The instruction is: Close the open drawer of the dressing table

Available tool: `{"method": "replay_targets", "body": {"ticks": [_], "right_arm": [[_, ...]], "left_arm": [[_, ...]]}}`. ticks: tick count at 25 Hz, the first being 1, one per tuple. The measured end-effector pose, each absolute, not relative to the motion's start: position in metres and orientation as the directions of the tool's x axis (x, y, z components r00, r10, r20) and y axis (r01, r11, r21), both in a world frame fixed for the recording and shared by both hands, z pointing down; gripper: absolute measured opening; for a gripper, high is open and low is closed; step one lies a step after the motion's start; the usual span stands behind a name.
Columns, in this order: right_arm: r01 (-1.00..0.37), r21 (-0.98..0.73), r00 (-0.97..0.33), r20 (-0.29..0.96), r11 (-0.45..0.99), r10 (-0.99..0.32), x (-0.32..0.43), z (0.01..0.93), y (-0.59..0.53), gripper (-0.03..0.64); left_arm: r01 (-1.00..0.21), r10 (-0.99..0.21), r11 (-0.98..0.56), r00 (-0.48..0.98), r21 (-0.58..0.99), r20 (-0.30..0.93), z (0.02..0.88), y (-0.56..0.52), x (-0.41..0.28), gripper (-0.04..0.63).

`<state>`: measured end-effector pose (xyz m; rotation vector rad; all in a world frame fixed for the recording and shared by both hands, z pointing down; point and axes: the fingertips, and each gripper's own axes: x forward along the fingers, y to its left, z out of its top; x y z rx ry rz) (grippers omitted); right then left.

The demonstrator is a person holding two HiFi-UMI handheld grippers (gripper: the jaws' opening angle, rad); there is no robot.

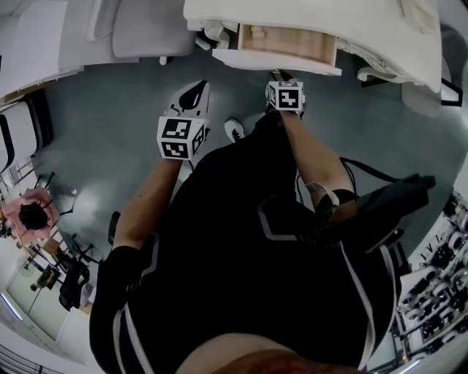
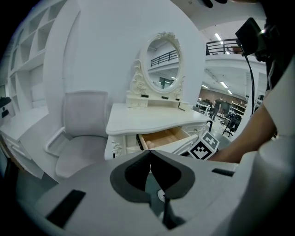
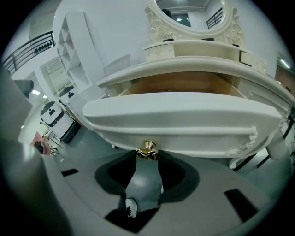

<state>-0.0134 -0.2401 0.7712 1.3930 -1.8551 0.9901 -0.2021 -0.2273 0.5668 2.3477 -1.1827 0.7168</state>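
- Grey floor point(image 1: 95, 124) spreads below us, and a white counter point(image 1: 351, 22) stands ahead against a white wall.
- Its drawer point(image 3: 184, 110) stands pulled out, with bare wood showing inside below the counter's top.
- A gold knob point(image 3: 147, 147) sits at the middle of the drawer's front.
- We hold the right tongs point(image 3: 147, 154) released, jaws apart and angled down at the drawer's front. The knob sits right at the gap between their tips, and we cannot tell whether either tip touches it.
- We hold the left tongs point(image 2: 150, 152) clenched, tips together with nothing between them. They are off to the left of the drawer and apart from the counter.
- An oval mirror point(image 2: 162, 60) in a carved frame stands on the counter's top, with small boxes point(image 2: 137, 102) at its foot.
- A white padded chair point(image 2: 85, 133) stands just left of the counter, and open shelves point(image 2: 27, 60) rise farther left.
- A white shoe point(image 1: 234, 130) shows on the floor between the two tongs.
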Motion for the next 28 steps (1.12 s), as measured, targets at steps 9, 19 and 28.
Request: {"method": "replay_targets", "body": {"ticks": [9,19,28], "right_arm": [[-0.961,-0.211,-0.273,0.817,0.177,-0.508,-0.003,0.773,-0.281,0.155],[-0.944,-0.233,-0.322,0.806,0.235,-0.497,-0.001,0.771,-0.313,0.150],[-0.933,-0.235,-0.345,0.798,0.272,-0.495,0.000,0.771,-0.333,0.147]], "left_arm": [[-0.856,-0.665,-0.490,0.490,0.167,0.563,0.541,-0.260,-0.187,0.005],[-0.878,-0.707,-0.446,0.465,0.174,0.534,0.516,-0.282,-0.175,0.005],[-0.905,-0.746,-0.390,0.419,0.171,0.518,0.504,-0.294,-0.177,0.005]]}}
